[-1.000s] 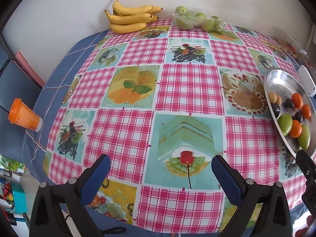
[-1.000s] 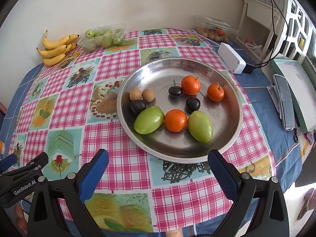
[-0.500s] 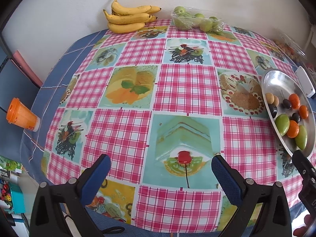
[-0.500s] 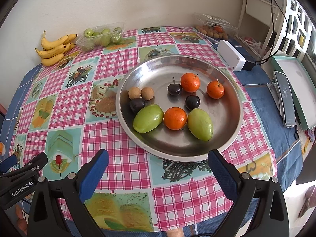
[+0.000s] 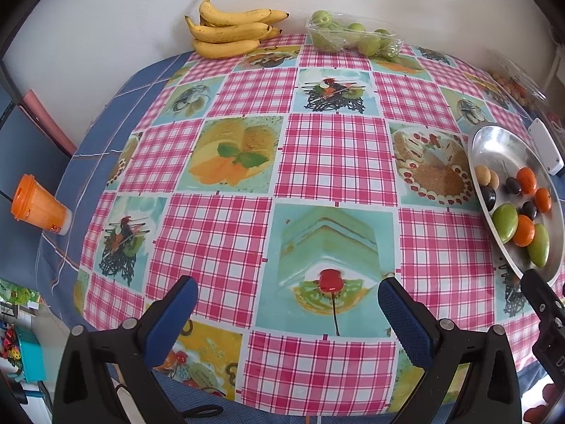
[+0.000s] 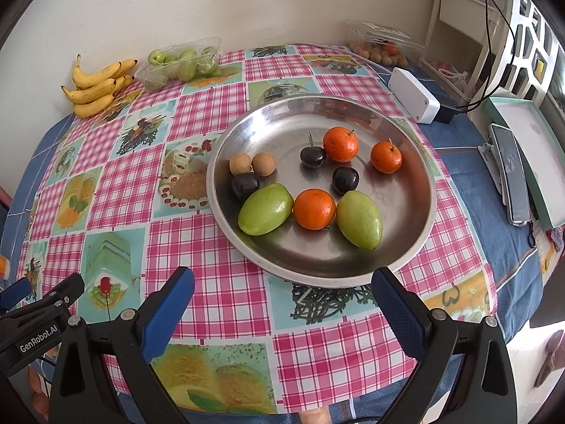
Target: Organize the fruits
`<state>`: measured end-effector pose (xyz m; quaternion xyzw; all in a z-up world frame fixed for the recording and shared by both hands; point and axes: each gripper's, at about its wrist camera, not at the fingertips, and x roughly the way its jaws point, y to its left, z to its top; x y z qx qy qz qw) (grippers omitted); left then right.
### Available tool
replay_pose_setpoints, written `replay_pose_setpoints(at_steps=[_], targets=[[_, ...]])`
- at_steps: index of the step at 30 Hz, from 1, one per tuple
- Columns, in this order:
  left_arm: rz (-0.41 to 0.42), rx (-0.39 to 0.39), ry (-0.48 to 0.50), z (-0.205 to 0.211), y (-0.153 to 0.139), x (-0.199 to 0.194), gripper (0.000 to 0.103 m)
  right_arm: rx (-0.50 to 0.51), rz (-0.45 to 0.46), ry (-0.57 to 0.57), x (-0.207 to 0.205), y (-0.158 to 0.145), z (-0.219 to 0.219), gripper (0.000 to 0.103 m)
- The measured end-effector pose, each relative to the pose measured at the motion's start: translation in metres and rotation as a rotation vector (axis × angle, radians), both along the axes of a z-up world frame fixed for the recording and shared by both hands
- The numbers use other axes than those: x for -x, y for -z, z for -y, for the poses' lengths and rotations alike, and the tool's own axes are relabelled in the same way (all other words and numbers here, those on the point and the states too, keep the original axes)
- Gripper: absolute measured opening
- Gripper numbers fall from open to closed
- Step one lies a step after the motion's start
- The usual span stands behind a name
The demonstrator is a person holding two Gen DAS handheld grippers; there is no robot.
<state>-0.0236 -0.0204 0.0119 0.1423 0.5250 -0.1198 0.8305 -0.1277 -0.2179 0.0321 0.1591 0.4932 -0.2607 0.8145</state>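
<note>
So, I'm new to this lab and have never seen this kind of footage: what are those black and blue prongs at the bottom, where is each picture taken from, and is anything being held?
There is no robot here. A person holds a two-finger gripper in each hand, each carrying a wide-angle camera looking forward along its fingers.

The left view shows the left gripper over a checked tablecloth, with bananas and a tray of green fruit at the far edge.

The right view shows the right gripper facing a metal plate with oranges, two green fruits, dark cherries and two small brown fruits.

Both grippers are open and hold nothing.
</note>
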Motion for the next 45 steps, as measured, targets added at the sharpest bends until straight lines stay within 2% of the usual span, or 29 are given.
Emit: replay_pose_setpoints(at_steps=[45], targets=[[-0.014, -0.012, -0.007, -0.0015, 0.0054, -0.0005, 0.103, -0.005, 0.007, 0.004, 0.0007, -0.0009, 0.002, 0.1]])
